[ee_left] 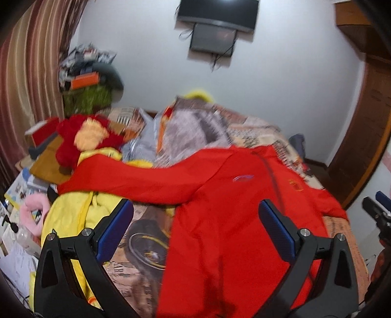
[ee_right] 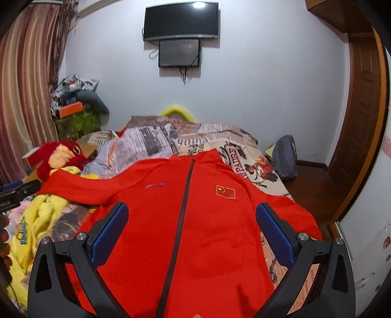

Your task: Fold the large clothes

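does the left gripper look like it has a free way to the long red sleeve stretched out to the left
Probably yes. The left gripper is open and holds nothing, and the sleeve of the red jacket lies on top of the yellow garment just beyond its fingers, with nothing lying over it.

Red zip jacket [ee_right: 195, 220] flat on bed [ee_right: 246, 156]

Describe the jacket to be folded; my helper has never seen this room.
On the bed with the newspaper-print cover, below the wall-mounted TV, lies a red jacket, front up, sleeves spread. Unlike the yellow garment and the red plush toy beside it, it has a dark centre zip and a small flag badge on its chest.
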A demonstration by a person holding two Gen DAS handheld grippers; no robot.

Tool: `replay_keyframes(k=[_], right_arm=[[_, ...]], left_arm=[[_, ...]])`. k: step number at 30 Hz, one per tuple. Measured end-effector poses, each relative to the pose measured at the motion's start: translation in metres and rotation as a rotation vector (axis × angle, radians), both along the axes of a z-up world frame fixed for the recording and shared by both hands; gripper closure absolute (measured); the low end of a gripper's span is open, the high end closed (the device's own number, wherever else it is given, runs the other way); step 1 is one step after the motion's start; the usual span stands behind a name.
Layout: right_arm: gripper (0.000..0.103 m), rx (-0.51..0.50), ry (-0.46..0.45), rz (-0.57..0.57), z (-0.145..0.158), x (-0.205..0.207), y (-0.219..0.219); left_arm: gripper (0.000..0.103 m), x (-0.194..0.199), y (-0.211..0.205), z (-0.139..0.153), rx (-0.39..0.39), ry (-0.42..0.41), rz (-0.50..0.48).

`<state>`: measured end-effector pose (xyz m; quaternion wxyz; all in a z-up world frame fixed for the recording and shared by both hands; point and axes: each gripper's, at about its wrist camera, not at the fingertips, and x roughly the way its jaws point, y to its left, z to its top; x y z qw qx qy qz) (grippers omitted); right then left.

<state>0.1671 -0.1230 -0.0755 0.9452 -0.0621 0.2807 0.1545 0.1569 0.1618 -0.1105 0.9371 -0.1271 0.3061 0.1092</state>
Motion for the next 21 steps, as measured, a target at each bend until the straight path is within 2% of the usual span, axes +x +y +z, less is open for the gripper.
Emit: replay_keyframes(k=[3, 7, 11, 16, 21], right_arm=[[0.000, -0.042, 0.029, -0.021, -0.010, 0.023, 0.005], [0.000, -0.119, 0.025, -0.065, -0.022, 0.052, 0.009], [0.000, -0.173, 0.070, -0.064, -0.036, 0.077, 0.016], [0.000, -0.142, 0.194, 0.000, -0.061, 0.109, 0.025], [0.000, -0.136, 0.278, 0.036, -0.081, 0.128, 0.035]], left_arm=[[0.000, 0.018, 0.027, -0.021, -0.035, 0.052, 0.013], [0.000, 0.039, 0.067, -0.050, -0.063, 0.119, 0.057], [0.000, 0.058, 0.105, -0.077, -0.143, 0.179, 0.068], [0.002, 0.069, 0.146, -0.103, -0.270, 0.207, 0.113], [0.018, 0.078, 0.190, -0.136, -0.471, 0.226, 0.153]])
